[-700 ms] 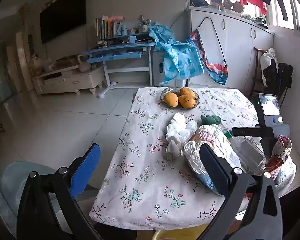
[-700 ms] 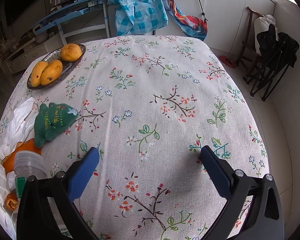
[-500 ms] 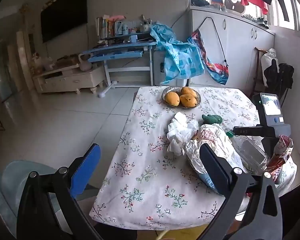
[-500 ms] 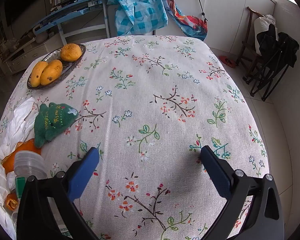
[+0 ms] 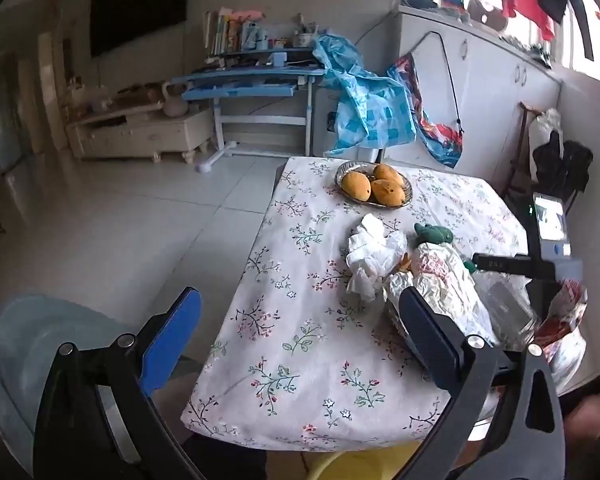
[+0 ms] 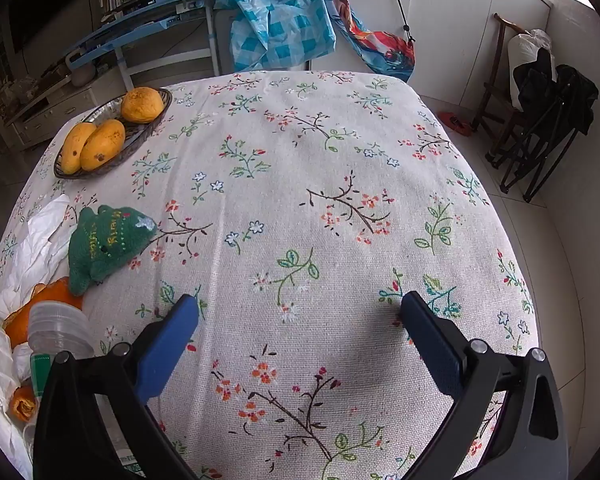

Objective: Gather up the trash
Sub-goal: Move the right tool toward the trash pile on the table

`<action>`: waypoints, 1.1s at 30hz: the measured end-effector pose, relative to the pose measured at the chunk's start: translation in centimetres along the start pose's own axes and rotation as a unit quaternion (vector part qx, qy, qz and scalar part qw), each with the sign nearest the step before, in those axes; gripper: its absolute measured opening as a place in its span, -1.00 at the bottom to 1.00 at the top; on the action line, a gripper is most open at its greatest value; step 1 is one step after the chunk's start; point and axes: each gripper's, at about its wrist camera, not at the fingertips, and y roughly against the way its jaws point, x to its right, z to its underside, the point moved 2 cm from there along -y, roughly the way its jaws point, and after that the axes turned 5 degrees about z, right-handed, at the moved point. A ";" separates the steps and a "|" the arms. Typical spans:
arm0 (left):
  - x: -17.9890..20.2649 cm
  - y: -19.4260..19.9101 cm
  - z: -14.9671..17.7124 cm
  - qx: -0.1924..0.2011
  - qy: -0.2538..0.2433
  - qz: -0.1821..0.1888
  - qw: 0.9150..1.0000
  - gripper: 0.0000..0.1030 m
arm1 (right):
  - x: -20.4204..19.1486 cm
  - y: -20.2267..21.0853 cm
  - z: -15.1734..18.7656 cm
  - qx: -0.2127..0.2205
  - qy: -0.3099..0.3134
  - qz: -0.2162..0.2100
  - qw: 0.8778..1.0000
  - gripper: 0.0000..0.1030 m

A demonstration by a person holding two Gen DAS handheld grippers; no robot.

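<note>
We were at the very start of collecting the trash, with nothing picked up yet. Our left gripper point(image 5: 298, 306) hung off the table's left edge, fingers wide apart and empty; our right gripper point(image 6: 300, 314) hovered over bare floral tablecloth point(image 6: 340, 160) near the front edge, fingers equally spread, nothing between them.

The trash sat in a heap along the table's front-left part: crumpled white tissue point(image 5: 374, 258), a crinkled printed wrapper point(image 5: 440, 280), orange peel point(image 6: 52, 300) and an empty clear plastic bottle point(image 6: 58, 326). A green knitted toy point(image 6: 106, 236) lay just beside it, and a basket of mangoes point(image 5: 374, 188) stood at the far-left corner.

We judged that the next move called for swinging one gripper onto the heap, likely the tissue, and closing on that alone.

Against the earlier frames, the left view had drifted slightly; the right view matched.
</note>
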 end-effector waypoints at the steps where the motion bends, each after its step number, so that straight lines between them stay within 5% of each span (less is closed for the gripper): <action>1: -0.5 0.1 -0.1 0.002 0.011 0.005 1.000 0.86 | 0.0 0.0 0.0 0.000 0.000 0.000 1.000 0.87; 13: 0.1 -1.3 0.8 -0.041 0.020 0.014 0.999 0.86 | 0.0 0.0 0.0 0.000 0.000 0.000 1.000 0.87; 26: 2.4 -3.3 1.1 -0.059 -0.021 -0.025 0.998 0.86 | -0.2 -1.1 -1.3 0.005 0.019 -0.014 1.000 0.87; 33: 3.5 -3.9 1.1 -0.058 -0.045 -0.041 0.996 0.86 | 3.2 0.8 -3.1 0.043 0.007 0.049 0.998 0.87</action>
